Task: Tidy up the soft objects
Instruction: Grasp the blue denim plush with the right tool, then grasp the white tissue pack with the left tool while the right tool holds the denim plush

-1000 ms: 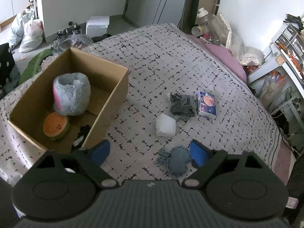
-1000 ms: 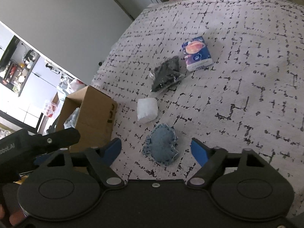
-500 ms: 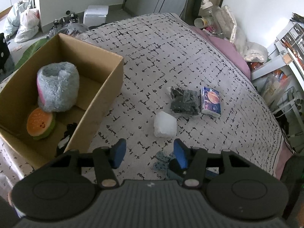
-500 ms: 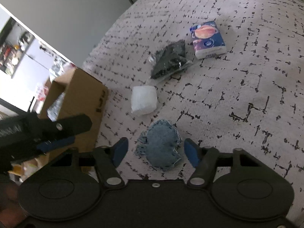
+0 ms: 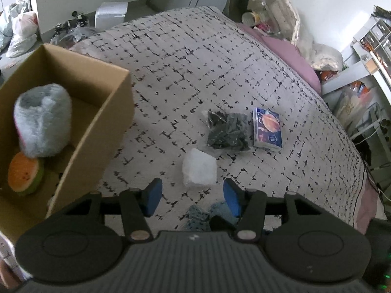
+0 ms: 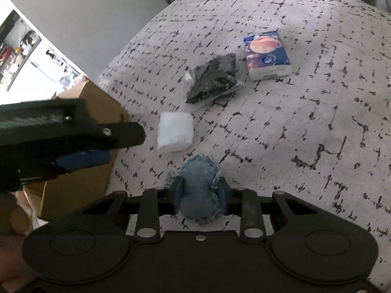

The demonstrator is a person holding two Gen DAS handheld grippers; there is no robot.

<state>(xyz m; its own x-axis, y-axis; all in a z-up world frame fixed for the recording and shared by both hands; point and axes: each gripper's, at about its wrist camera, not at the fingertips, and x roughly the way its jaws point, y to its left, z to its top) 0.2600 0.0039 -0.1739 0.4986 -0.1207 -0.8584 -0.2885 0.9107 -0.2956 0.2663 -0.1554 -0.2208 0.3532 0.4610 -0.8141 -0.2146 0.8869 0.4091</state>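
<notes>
My right gripper (image 6: 199, 194) is shut on a blue denim soft toy (image 6: 199, 183) on the patterned bedspread; the toy also shows in the left wrist view (image 5: 198, 213). My left gripper (image 5: 193, 196) is open and empty, just above a white soft pad (image 5: 199, 171) (image 6: 175, 131). Beyond lie a black bagged item (image 5: 227, 131) (image 6: 215, 79) and a blue tissue pack (image 5: 267, 128) (image 6: 267, 55). A cardboard box (image 5: 97, 122) (image 6: 97, 97) at left holds a grey plush (image 5: 42, 119) and a watermelon-slice toy (image 5: 24, 175).
The bed's edge drops off at right toward shelves and clutter (image 5: 361, 73). A pink pillow (image 5: 288, 53) and bottles (image 5: 266, 2) are at the head of the bed. Bags (image 5: 19, 31) lie on the floor beyond the box.
My right gripper has moved down onto the denim toy and shut on it. My left gripper narrowed, then opened again, and moved forward toward the white pad.
</notes>
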